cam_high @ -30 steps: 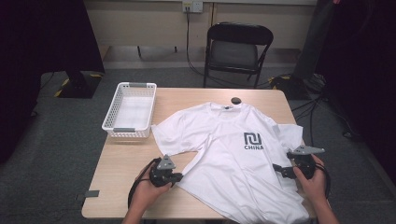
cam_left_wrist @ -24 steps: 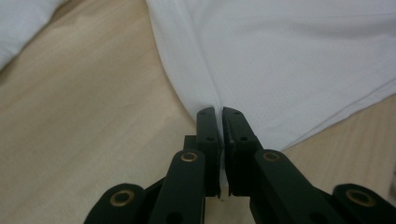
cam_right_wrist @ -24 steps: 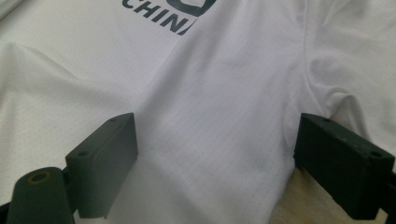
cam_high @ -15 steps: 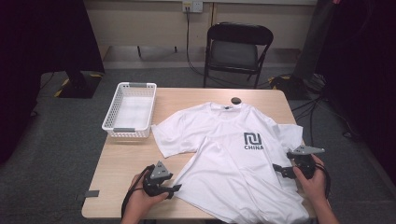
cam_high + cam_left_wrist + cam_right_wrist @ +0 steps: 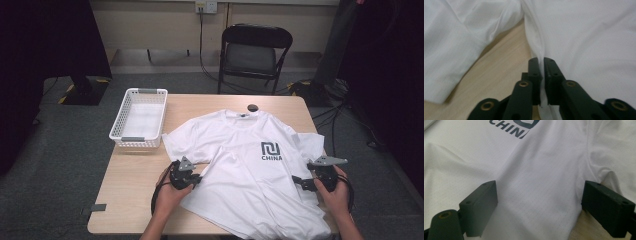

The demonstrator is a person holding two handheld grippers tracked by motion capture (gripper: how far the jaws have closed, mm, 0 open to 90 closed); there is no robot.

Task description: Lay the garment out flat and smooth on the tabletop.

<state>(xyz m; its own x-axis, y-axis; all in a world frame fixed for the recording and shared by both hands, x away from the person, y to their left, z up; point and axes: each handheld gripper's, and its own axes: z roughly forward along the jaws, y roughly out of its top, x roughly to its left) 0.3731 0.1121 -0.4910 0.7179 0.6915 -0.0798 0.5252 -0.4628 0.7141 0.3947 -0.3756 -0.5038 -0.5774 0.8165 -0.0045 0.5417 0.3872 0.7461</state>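
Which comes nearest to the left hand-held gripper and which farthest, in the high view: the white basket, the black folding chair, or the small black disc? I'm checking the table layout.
From the left hand-held gripper, shut on the T-shirt's side edge:
1. White basket, at the table's left edge.
2. Small black disc, beside the shirt's collar.
3. Black folding chair, beyond the table's far edge.

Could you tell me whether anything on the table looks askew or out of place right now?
The white T-shirt lies crooked: its hem hangs over the table's near edge and one sleeve spills past the right side. The left tool is shut on a pinched fold. A small dark object sits by the collar.
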